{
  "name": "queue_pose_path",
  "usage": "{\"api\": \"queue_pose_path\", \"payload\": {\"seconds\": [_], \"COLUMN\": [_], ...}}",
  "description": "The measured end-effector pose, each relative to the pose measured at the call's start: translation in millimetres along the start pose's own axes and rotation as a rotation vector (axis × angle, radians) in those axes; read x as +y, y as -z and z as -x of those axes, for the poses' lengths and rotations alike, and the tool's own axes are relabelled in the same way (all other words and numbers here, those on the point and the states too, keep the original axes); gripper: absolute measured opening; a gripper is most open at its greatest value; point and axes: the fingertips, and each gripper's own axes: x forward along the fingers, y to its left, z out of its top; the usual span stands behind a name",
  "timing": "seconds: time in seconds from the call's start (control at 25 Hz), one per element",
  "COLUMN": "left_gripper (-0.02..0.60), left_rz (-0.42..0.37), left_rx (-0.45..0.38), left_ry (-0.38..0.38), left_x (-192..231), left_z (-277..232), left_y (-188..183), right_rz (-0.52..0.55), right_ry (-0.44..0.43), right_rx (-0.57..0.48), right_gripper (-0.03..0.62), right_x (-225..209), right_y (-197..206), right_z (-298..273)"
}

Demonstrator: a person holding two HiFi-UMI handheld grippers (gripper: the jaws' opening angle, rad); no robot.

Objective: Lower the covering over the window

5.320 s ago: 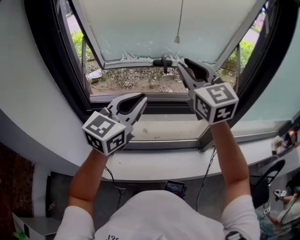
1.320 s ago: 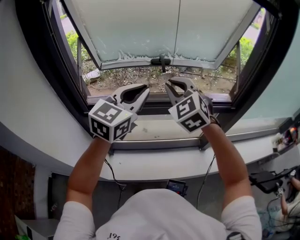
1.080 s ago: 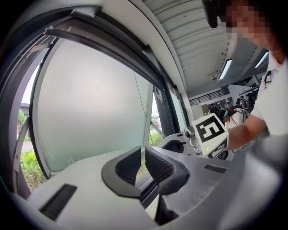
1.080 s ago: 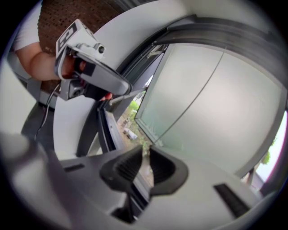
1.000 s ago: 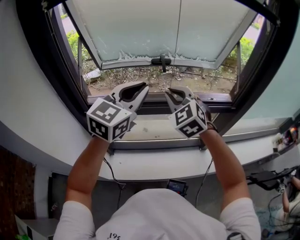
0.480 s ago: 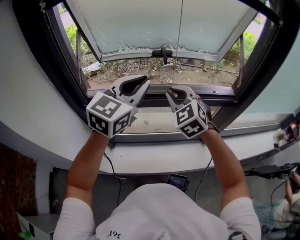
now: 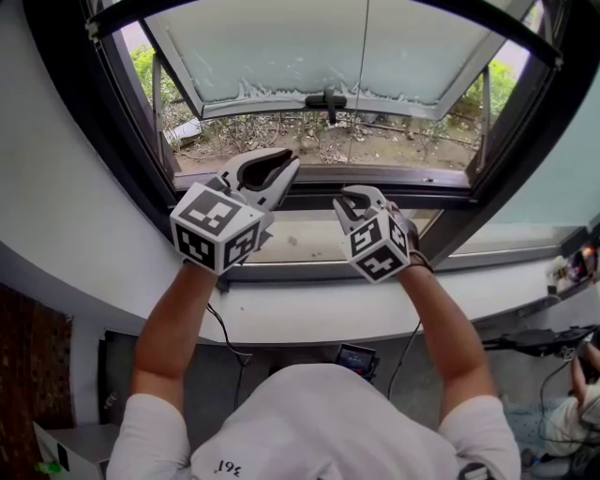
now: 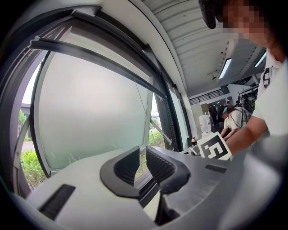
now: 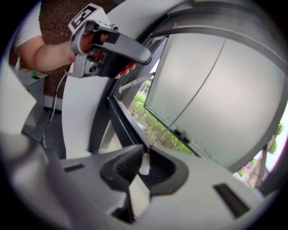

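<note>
- The covering's dark bottom rail [image 7: 141,17] sits up at the top edge of the black window frame [image 7: 98,122], with no fabric showing below it.
- The frosted-glass sash [image 7: 281,47] is still fully exposed.
- A thin pull cord [image 7: 365,56] drops down the middle. Its small white cord pull [image 9: 144,165] is clamped in the right gripper [image 9: 145,153], low by the frame's bottom edge.
- The left gripper [image 7: 292,164] is just beside it, jaws easing apart with nothing between them.
- My read: the grip is made, but nearly all the lowering is left.

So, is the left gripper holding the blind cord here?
No, the left gripper is opening its jaws with nothing between them; the right gripper grips the cord pull.
</note>
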Motion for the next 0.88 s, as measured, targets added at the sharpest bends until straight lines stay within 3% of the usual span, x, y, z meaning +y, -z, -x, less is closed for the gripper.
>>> {"api": "queue_pose_path", "payload": {"seconds": [0.56,0.88], "left_gripper": [0.046,0.047], "left_rz": [0.006,-0.017], "left_rx": [0.072,0.078], "left_ry": [0.01,0.001], "left_x": [-6.3,-3.2], "left_z": [-5.2,-3.6], "left_y": [31.7,28.6], "right_rz": [-0.017,0.02], "right_ry": [-0.014,-0.028], "right_rx": [0.035,0.079], "right_gripper": [0.06,0.06], "right_x": [15.5,30.4], "right_y": [23.4,40.2], "right_z": [-11.2,-18.4]}}
